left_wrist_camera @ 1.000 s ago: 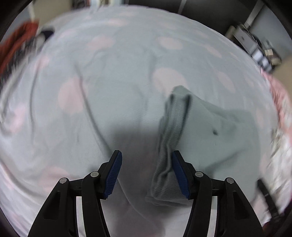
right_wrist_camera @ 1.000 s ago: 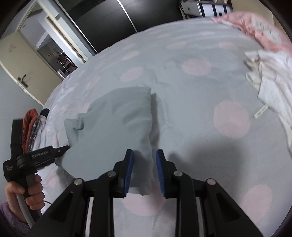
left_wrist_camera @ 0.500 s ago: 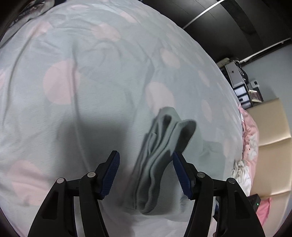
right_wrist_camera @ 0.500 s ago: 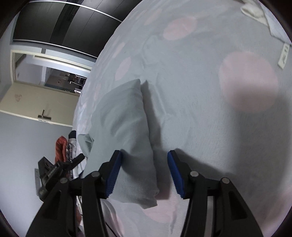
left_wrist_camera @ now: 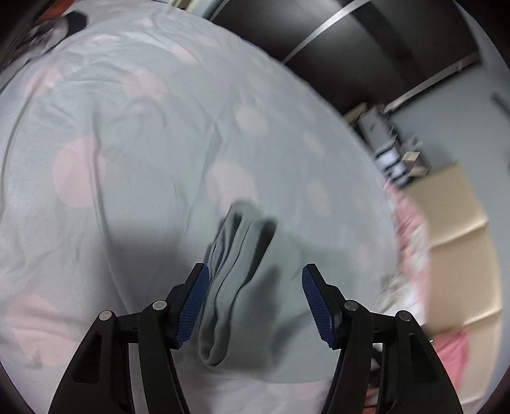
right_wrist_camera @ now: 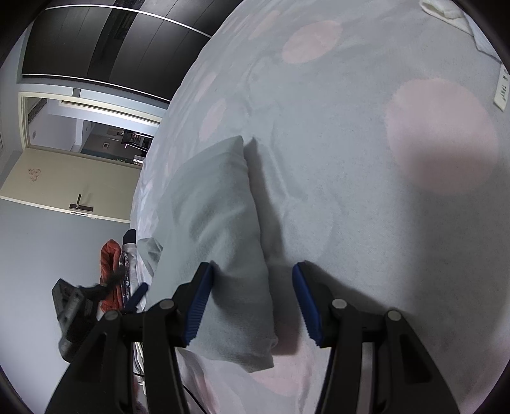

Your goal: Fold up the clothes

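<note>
A folded pale grey-green garment lies on the dotted bedspread. In the left wrist view its ribbed, layered end sits between the fingers of my left gripper, close to the left pad and well clear of the right one; this gripper is open. In the right wrist view the garment runs away from me as a long fold. Its near corner lies inside my open right gripper, against the left pad, with a wide gap to the right pad. The left gripper's body shows at the lower left.
White clothes and a loose label lie at the bed's top right. Pink clothes lie by a beige padded panel. An orange garment lies past the bed's edge. A dark wardrobe and a door stand behind.
My right jaws have spread from nearly closed on the garment's corner to wide apart, and that gripper has rolled and sunk. The left view has tilted up; the ribbed end now lies between its jaws.
</note>
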